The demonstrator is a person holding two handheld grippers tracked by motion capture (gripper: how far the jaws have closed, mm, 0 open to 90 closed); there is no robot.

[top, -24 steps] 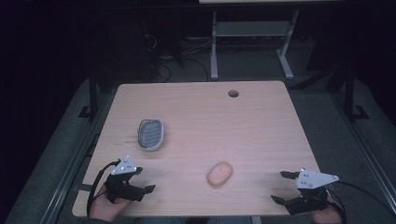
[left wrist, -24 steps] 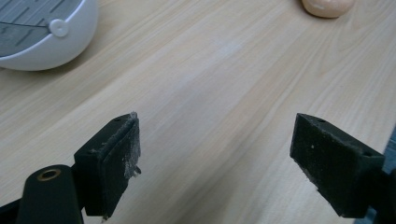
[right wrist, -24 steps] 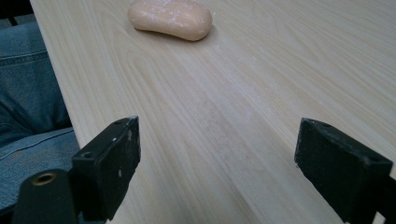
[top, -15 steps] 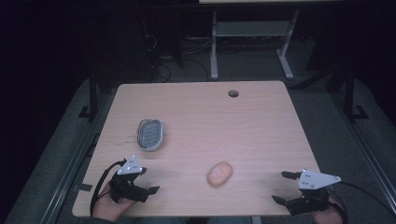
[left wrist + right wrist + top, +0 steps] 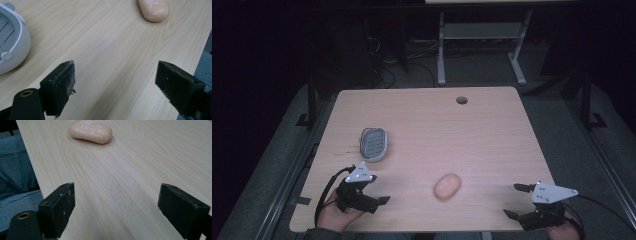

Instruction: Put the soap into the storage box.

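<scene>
Table (image 5: 492, 135) seen from above, front; both gripper views set low, close, angled inward; soap bar (image 5: 153, 9) shared by all.

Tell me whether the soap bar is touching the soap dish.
Apart. The high view shows bare table between the soap bar and the soap dish.

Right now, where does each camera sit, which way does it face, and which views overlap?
High view: above the near table edge, looking forward and down; left tool, right tool, both hands show.
Left tool view: rides the left tool, facing across the table at the soap dish and soap; open jaws show.
Right tool view: rides the right tool, facing the soap; open jaws and a jeans leg show.
All three share the soap.
</scene>
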